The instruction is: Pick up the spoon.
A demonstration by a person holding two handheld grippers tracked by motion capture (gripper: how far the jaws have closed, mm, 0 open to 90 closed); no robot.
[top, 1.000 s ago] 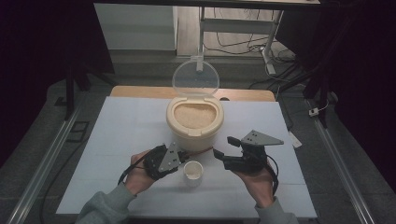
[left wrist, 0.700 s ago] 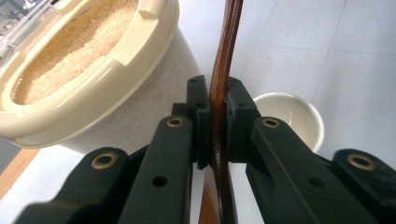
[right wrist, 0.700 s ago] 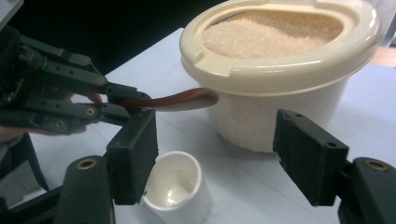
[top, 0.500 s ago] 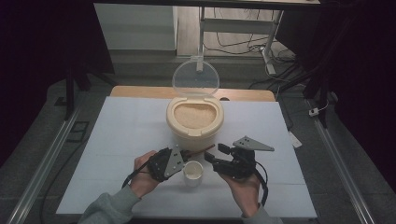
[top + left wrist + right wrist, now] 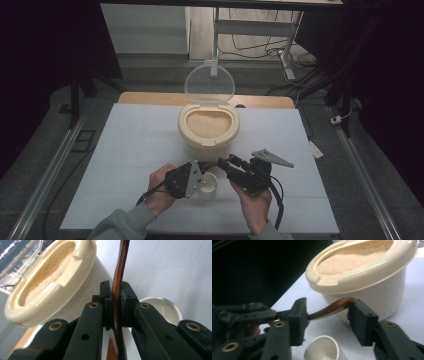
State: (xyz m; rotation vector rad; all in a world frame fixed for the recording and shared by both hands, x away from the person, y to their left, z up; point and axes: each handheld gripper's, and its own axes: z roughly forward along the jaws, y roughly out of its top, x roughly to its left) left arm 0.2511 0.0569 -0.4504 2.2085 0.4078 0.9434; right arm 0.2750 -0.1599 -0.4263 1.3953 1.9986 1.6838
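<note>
Over on the left, the person's left gripper (image 5: pixel 196 173) is clamped tight on a brown spoon handle (image 5: pixel 117 290); in the left gripper view the two black jaws press the thin brown stem between them, and the stem runs up out of frame. Just beside that gripper, low on the white worktop (image 5: pixel 125 145), stands a small white cup (image 5: pixel 208 184), upright and with nothing visible inside it. Behind the cup sits the cream container (image 5: pixel 208 131), filled with pale grain, its clear round lid (image 5: pixel 209 84) standing up at the back. Moving right, the right gripper (image 5: pixel 225 162) hovers with its jaws spread wide apart. In the right gripper view the spoon's curved brown end (image 5: pixel 332 308) lies in the gap, reaching over to the right-hand jaw; whether it touches I cannot tell. The left gripper shows there at the far side, holding the stem's other end, with the cup below.
</note>
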